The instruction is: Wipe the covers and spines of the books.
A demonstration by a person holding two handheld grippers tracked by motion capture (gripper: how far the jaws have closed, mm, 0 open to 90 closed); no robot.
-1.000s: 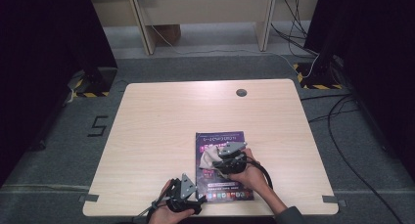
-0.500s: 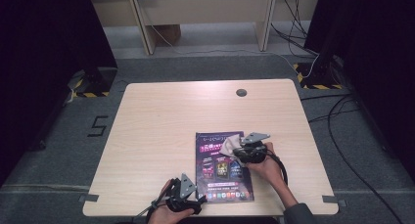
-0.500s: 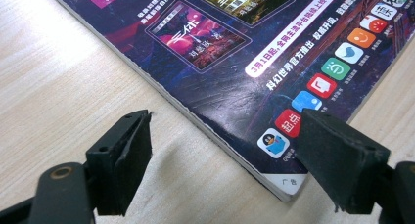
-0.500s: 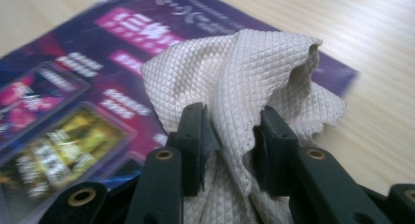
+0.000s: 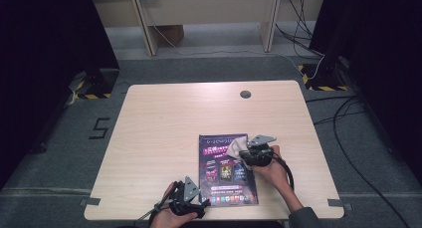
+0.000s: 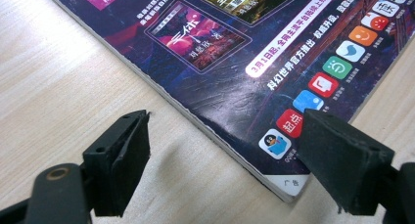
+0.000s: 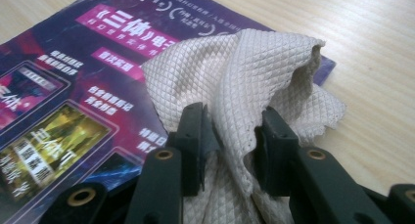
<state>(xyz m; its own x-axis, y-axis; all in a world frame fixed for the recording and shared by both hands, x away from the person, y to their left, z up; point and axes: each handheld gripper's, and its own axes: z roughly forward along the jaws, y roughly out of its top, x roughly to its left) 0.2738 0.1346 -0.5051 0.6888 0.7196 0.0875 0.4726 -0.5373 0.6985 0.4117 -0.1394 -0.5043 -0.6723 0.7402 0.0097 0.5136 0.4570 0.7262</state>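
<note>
A dark purple magazine [image 5: 226, 174] lies flat near the table's front edge. My right gripper [image 5: 247, 155] is shut on a pale waffle-weave cloth [image 5: 235, 147] at the magazine's far right corner. In the right gripper view the cloth [image 7: 235, 72] bunches up between the jaws of the right gripper [image 7: 232, 131] and drapes over the cover [image 7: 58, 101]. My left gripper [image 5: 191, 204] rests at the front edge, at the magazine's near left corner. In the left gripper view the left gripper [image 6: 225, 155] stands open astride that corner of the magazine [image 6: 254, 67], one pad [image 6: 342, 160] over the cover.
The wooden table [image 5: 169, 118] has a round cable hole [image 5: 245, 94] near its far edge. Cables [image 5: 348, 118] trail over the grey floor to the right. Wooden furniture legs [image 5: 144, 19] stand beyond the table.
My right gripper has slid the cloth across the cover, from the magazine's middle toward its far right corner. The left gripper has stayed put.
</note>
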